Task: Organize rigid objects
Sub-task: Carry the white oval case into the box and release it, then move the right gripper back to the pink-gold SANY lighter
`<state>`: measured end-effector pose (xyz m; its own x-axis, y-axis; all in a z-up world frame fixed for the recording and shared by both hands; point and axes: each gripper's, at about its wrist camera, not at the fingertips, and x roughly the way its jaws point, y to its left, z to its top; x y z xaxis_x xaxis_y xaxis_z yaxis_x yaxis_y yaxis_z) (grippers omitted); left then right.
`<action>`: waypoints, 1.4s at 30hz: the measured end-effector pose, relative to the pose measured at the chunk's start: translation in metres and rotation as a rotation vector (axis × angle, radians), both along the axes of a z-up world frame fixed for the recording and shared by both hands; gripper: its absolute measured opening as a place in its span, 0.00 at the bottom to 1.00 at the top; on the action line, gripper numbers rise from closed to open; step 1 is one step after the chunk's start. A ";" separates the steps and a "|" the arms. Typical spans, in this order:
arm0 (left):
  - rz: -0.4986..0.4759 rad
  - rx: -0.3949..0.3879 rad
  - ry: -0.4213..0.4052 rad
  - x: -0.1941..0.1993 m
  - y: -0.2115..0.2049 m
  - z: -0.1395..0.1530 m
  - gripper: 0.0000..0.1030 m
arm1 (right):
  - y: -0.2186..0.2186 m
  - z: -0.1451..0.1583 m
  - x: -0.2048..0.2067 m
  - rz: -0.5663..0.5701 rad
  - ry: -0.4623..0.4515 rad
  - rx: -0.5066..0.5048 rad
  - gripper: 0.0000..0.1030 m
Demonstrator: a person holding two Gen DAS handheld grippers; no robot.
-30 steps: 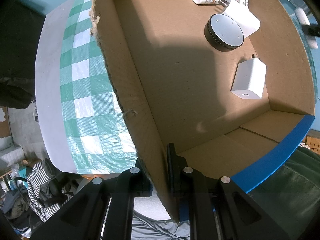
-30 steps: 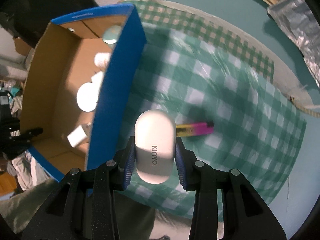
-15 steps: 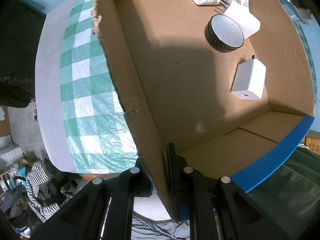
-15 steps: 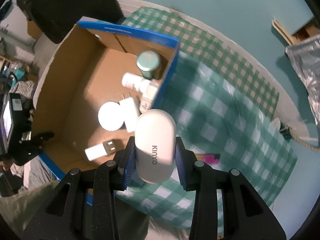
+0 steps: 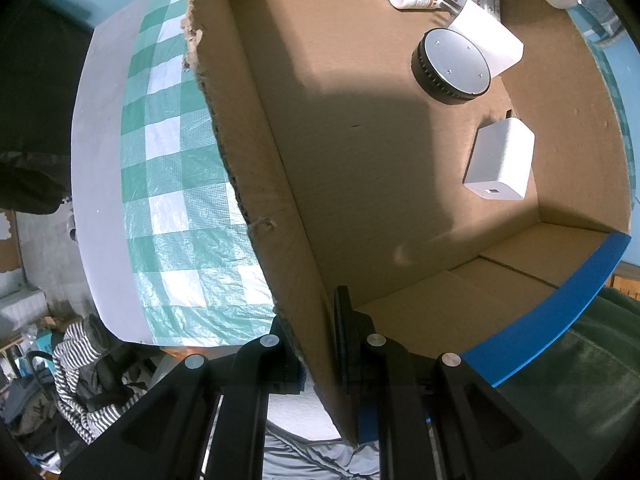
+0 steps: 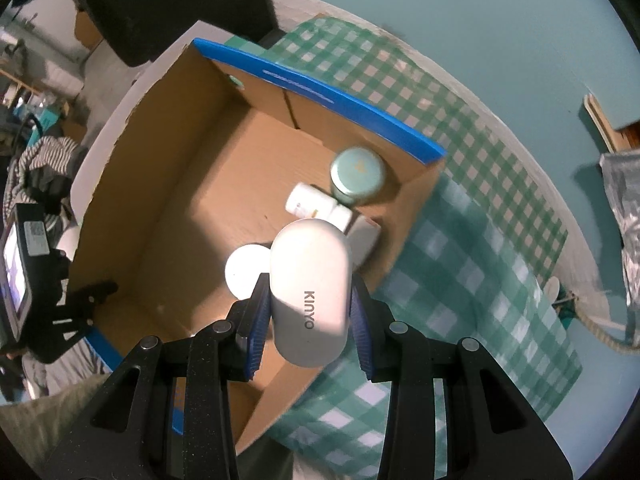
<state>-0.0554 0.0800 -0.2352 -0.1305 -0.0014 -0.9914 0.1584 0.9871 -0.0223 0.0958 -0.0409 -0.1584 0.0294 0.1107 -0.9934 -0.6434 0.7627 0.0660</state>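
The right claw (image 6: 308,322) squeezes a white rounded plastic case (image 6: 309,292) (it says KINYO) between its blue pads, up above the open brown cardboard box (image 6: 160,184). The left claw (image 5: 320,344) pinches the box's side wall. A white square charger (image 5: 500,164) lies inside the box.
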 end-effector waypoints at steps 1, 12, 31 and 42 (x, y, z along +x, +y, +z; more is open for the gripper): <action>0.002 0.000 0.000 0.000 0.000 0.000 0.12 | 0.004 -0.002 0.001 0.007 0.004 -0.002 0.35; 0.006 0.007 0.005 0.002 -0.002 -0.001 0.12 | 0.030 -0.034 0.012 0.051 0.049 -0.037 0.35; 0.003 0.006 0.009 0.001 -0.002 -0.001 0.12 | 0.021 -0.016 0.009 -0.001 0.016 -0.014 0.52; 0.005 0.007 0.009 0.002 -0.002 -0.001 0.12 | -0.024 0.010 0.012 -0.092 -0.014 0.027 0.68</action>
<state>-0.0534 0.0775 -0.2361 -0.1398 0.0043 -0.9902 0.1533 0.9880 -0.0173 0.1080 -0.0654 -0.1489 0.0545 0.1333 -0.9896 -0.5720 0.8165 0.0785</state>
